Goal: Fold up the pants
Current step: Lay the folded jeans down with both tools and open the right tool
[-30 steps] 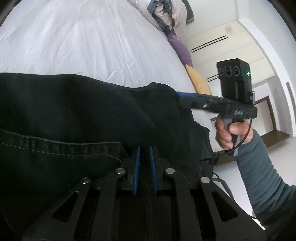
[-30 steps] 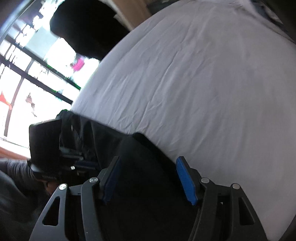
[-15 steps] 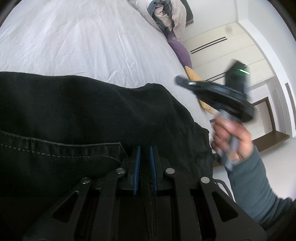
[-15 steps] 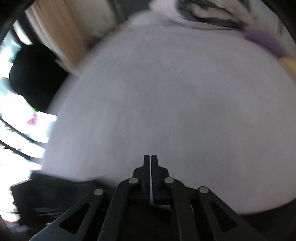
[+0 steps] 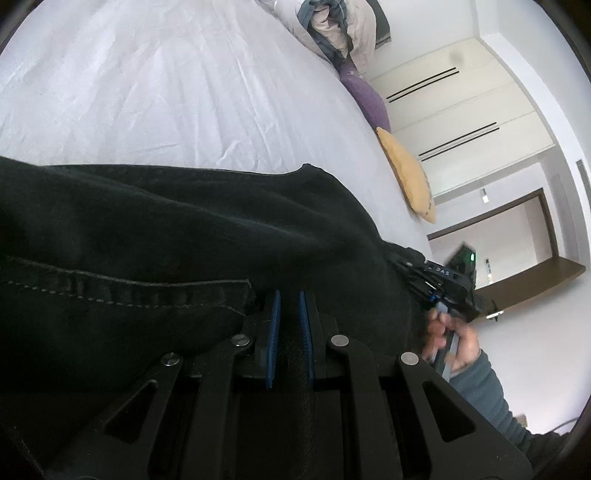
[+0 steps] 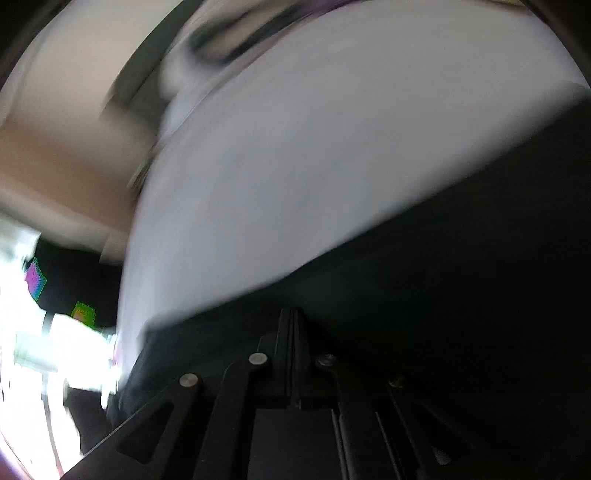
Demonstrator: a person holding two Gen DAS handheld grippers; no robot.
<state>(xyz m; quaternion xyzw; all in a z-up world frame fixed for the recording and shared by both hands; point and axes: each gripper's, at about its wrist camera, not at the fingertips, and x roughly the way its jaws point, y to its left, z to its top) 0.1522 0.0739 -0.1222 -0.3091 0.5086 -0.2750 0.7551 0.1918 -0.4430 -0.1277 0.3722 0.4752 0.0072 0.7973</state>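
Black pants lie on the white bed sheet, with a stitched pocket seam toward the left. My left gripper is shut on the pants fabric, its blue pads close together with cloth between them. My right gripper shows in the left wrist view at the right edge of the pants, held by a hand. In the blurred right wrist view the right gripper has its jaws together over the black pants; whether cloth is pinched cannot be told.
Pillows and bedding are piled at the head of the bed, with a purple cushion and a yellow cushion along its right edge. White wardrobe doors stand beyond. A bright window is at the left.
The right gripper shut, swung up off the pants, then came down to their right edge near the bed side. The left gripper kept its grip and stayed put.
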